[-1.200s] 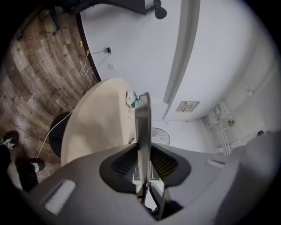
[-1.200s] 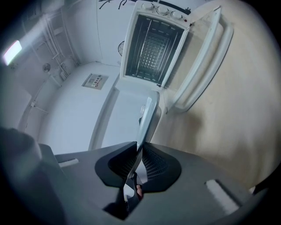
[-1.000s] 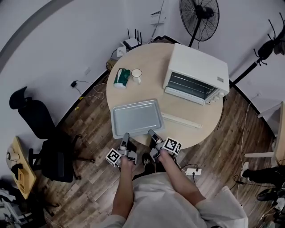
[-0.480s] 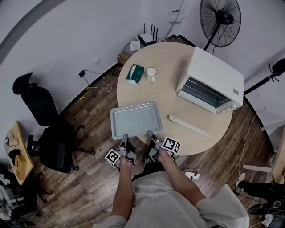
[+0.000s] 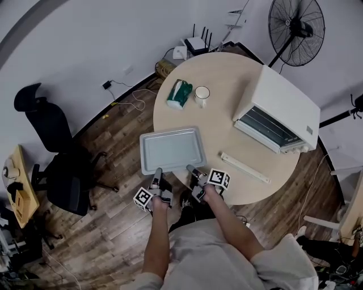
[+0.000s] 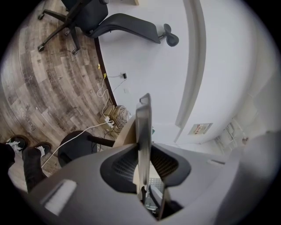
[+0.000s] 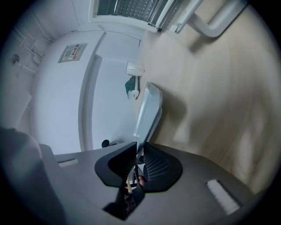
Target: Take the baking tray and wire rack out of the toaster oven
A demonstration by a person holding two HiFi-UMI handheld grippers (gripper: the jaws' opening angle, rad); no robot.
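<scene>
Tray of grey sheet metal [image 5: 172, 149], one only, rectangular and shallow with rounded corners and a raised rim, smooth and matt. Lying level at the near-left edge of the round table of pale wood-look board [image 5: 227, 73], left end jutting past that edge; whether resting on it or held just clear, cannot tell.

Two grippers, both at the tray's near long rim. Left gripper [image 5: 158, 171] towards the near-left corner, its jaws closing, ribbed black pads pinching the thin rim [image 6: 143, 127] from both sides. Right gripper [image 5: 190, 169] towards the near-right corner, ribbed pads likewise clamped on the rim [image 7: 149, 112]. One cube with square black-and-white markers on each.

One boxy white toaster oven [image 5: 281, 110] at the table's right edge, well apart from the tray, with a smooth top and a dark front facing the table's middle. Metal bars and mesh showing at that front [image 7: 131, 9]; whether the wire rack, cannot tell.

One long, narrow cream strip [image 5: 245, 167] flat between oven and near edge. One white mug [image 5: 202, 94] and one crumpled green packet [image 5: 180, 93] side by side near the far-left edge.

On the wood-plank floor: one black office chair [image 5: 54, 153] left of the table, one black pedestal fan [image 5: 296, 25] beyond the oven.
</scene>
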